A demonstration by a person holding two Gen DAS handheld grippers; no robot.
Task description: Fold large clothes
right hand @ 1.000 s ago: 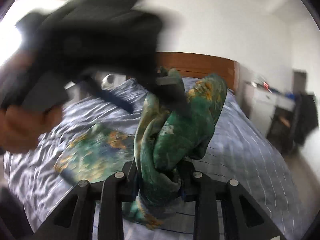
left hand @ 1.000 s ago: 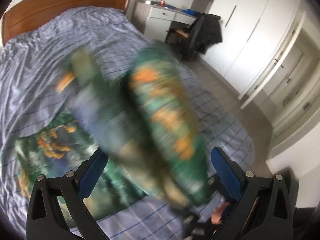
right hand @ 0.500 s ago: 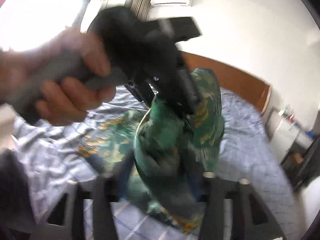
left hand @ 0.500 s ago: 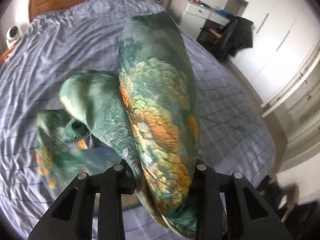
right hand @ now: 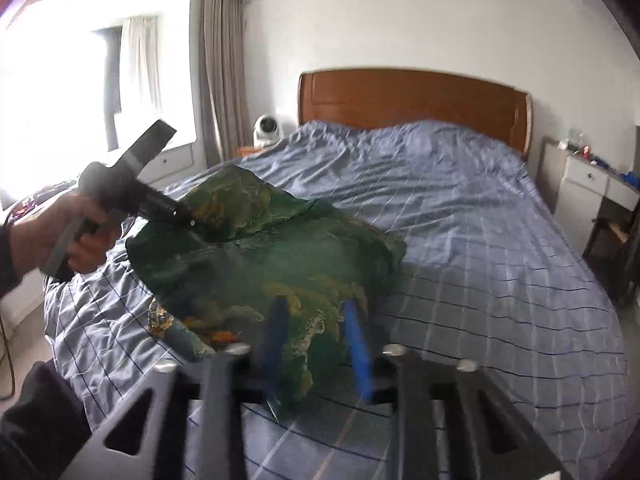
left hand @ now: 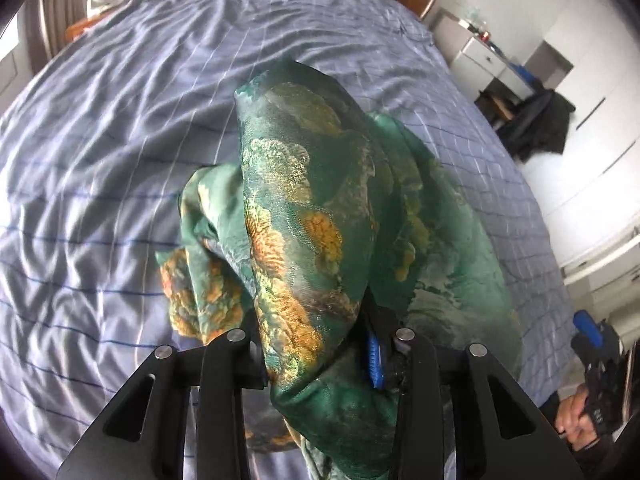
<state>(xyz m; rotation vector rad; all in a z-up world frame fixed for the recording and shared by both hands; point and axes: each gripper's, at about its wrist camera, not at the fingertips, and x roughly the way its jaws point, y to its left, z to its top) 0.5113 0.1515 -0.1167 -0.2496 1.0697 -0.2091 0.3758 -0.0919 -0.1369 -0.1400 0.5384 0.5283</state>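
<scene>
A large green garment (left hand: 320,216) with orange and gold print hangs bunched above the blue checked bed (left hand: 100,160). My left gripper (left hand: 320,360) is shut on a thick fold of it, held up over the bed; it also shows at the left of the right wrist view (right hand: 176,210), gripping the garment's upper edge. The garment (right hand: 280,264) spreads from there down toward my right gripper (right hand: 316,344), whose blue pads (right hand: 358,356) stand apart around the lower edge of the cloth, blurred by motion. The right gripper shows at the left wrist view's right edge (left hand: 596,344).
A wooden headboard (right hand: 412,100) stands at the far end of the bed (right hand: 480,240). A white desk (right hand: 592,184) and a chair with dark clothes (left hand: 540,124) are on the right. A small white fan (right hand: 268,130) and a curtained window (right hand: 100,80) are on the left.
The left gripper has closed on the garment and pulled away to the left, stretching the cloth out. The right gripper's pads have spread apart and it has dropped lower.
</scene>
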